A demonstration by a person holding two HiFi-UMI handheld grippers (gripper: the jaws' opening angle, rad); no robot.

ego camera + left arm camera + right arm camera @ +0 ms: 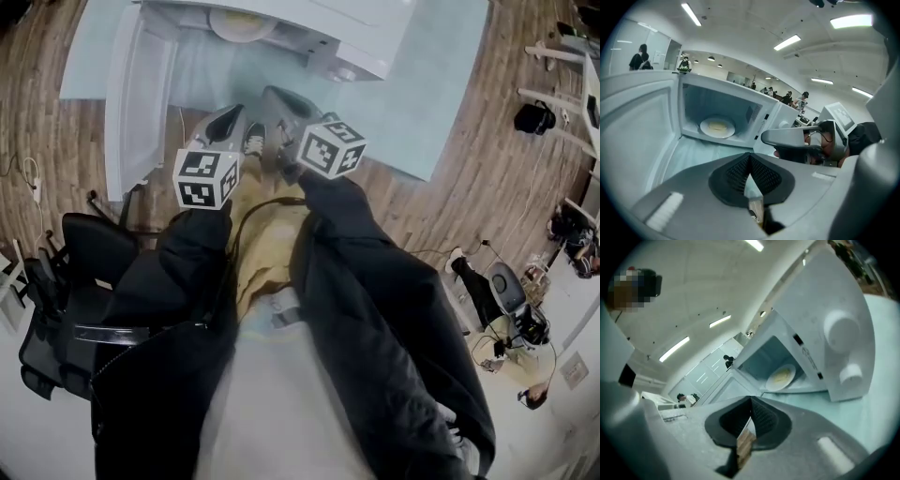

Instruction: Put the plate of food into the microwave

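Note:
The white plate of yellow food (242, 23) lies inside the white microwave (361, 33), whose door (131, 103) hangs open to the left. The left gripper view looks into the cavity at the plate (717, 126), and the right gripper view catches the plate (780, 377) from the side. My left gripper (230, 117) and right gripper (278, 103) are side by side in front of the oven, well short of the opening. Both are shut with nothing between the pads: left gripper (750, 157), right gripper (751, 401). The right gripper (787, 138) also shows beside the left one.
The microwave stands on a pale teal table (441, 84) above a wooden floor. A black office chair (75, 281) is at my left. Two round knobs (841, 329) sit on the oven's front panel. Desks with gear and people (562, 234) are off to the right.

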